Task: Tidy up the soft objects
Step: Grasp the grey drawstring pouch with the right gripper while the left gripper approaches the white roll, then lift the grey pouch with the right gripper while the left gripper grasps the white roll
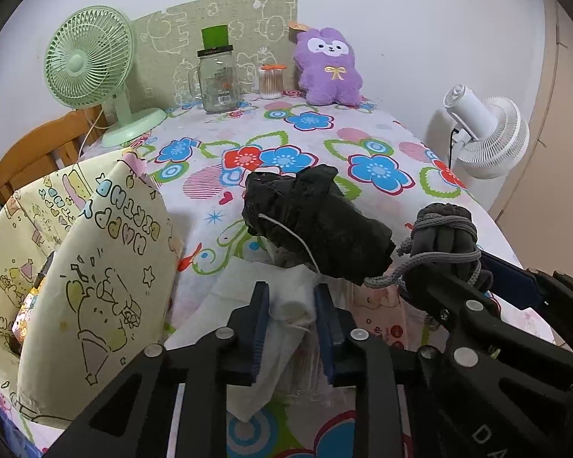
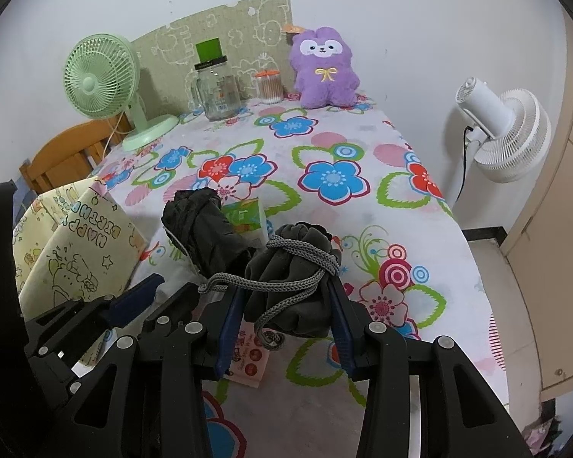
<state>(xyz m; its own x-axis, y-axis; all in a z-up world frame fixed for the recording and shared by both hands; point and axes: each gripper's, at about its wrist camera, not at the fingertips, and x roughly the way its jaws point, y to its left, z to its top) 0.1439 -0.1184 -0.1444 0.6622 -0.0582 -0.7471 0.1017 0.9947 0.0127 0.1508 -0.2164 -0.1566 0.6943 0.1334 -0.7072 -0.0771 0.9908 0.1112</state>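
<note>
My right gripper (image 2: 286, 297) is shut on a dark grey drawstring pouch (image 2: 298, 267) wrapped in grey cord, held above the flowered table; it also shows in the left wrist view (image 1: 445, 236). My left gripper (image 1: 290, 297) is closed on a white cloth (image 1: 286, 316) lying near the table's front. A crumpled black bag (image 1: 317, 221) with a white string lies just ahead of it, also in the right wrist view (image 2: 206, 225). A yellow "Happy Birthday" printed bag (image 1: 95, 267) stands open at the left, also in the right wrist view (image 2: 76, 244).
At the back stand a green desk fan (image 1: 91, 65), a glass jar (image 1: 216, 80), a cotton swab box (image 1: 271, 82) and a purple plush (image 1: 328, 68). A white floor fan (image 1: 489, 129) stands right of the table. A wooden chair (image 1: 38, 145) is at left.
</note>
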